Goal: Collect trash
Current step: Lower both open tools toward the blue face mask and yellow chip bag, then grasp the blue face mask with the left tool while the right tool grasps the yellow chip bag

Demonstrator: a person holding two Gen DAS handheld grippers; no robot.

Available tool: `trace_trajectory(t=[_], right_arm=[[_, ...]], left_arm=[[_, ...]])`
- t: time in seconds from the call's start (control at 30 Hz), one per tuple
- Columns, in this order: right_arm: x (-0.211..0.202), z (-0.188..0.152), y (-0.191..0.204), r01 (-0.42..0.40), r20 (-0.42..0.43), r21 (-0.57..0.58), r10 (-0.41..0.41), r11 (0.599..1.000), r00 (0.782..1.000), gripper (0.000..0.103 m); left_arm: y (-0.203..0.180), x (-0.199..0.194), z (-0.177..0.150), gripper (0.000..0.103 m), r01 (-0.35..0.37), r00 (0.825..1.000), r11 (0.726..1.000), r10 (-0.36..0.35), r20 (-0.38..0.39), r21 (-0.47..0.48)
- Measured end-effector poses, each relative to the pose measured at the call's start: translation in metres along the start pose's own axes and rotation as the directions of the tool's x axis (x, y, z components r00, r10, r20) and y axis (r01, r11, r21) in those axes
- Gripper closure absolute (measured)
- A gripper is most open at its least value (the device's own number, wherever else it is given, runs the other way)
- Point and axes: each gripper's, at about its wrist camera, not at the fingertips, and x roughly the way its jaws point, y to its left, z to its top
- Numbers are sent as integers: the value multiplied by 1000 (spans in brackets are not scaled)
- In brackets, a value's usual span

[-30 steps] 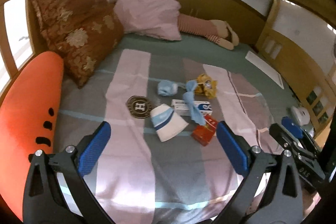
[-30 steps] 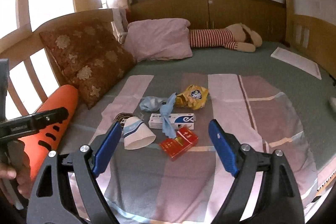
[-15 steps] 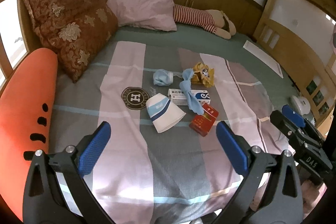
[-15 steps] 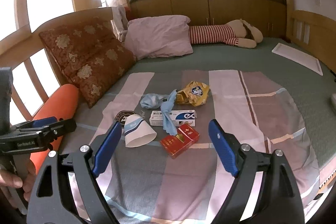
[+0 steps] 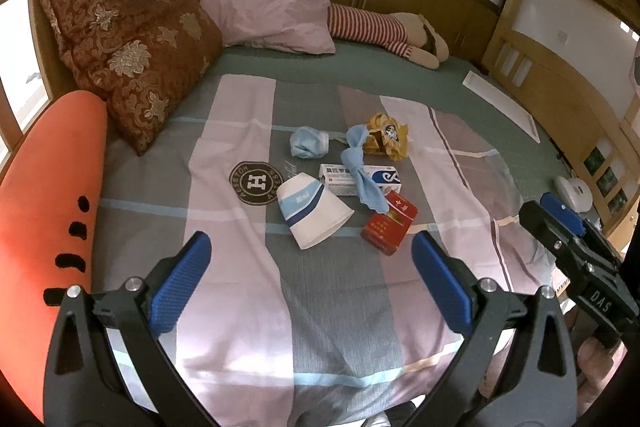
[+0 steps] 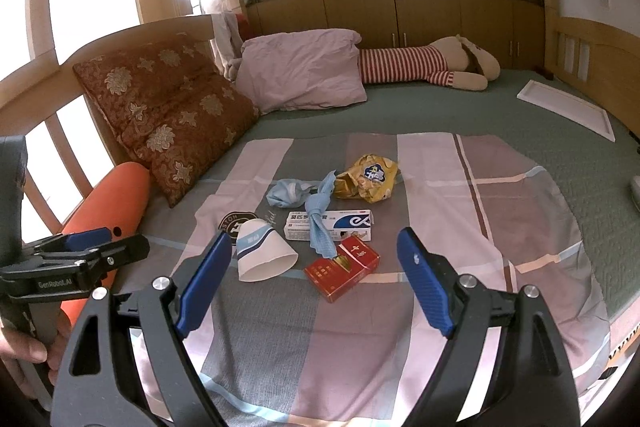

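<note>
Trash lies in a cluster on the striped bedsheet (image 5: 240,307): a tipped white paper cup (image 5: 310,213) (image 6: 262,253), a red cigarette pack (image 5: 390,227) (image 6: 342,267), a white medicine box (image 5: 360,179) (image 6: 330,225), a blue cloth strip (image 5: 360,171) (image 6: 318,213), a crumpled blue mask (image 5: 308,143) (image 6: 286,193) and a yellow snack bag (image 5: 386,137) (image 6: 368,177). My left gripper (image 5: 310,281) is open and empty, short of the cup. My right gripper (image 6: 314,281) is open and empty, just short of the cup and pack.
An orange bolster (image 5: 44,203) lies along the left bed edge. Brown patterned cushions (image 5: 120,39), a pink pillow (image 5: 276,11) and a striped plush toy (image 5: 380,31) sit at the back. A white flat board (image 6: 568,109) lies at the far right.
Both grippers have moved slightly; the left view has swung so the trash sits more centrally between its fingers. Both stay open and nothing was picked up.
</note>
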Motion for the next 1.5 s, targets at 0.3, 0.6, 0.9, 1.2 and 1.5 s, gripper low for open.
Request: trace_trajectory(t=[0.3, 0.6, 0.9, 1.2, 1.5], right_arm=[[1, 0, -1, 0, -3, 3, 0, 1000, 1000, 20], [77, 26, -61, -43, -113, 238, 72, 970, 991, 20], [220, 20, -147, -19, -223, 577, 180, 816, 958, 21], [299, 8, -161, -74, -242, 695, 330, 715, 913, 36], [281, 40, -149, -92, -229, 599, 281, 796, 932, 78]], left_arm=[[0, 3, -1, 3, 0, 1000, 1000, 0, -6, 8], [-6, 48, 34, 3, -14, 999, 998, 16, -36, 58], [-4, 175, 83, 3, -65, 988, 997, 71, -137, 45], [12, 280, 107, 6, 4, 959, 999, -14, -281, -36], [29, 283, 104, 88, 54, 934, 996, -75, -350, -69]])
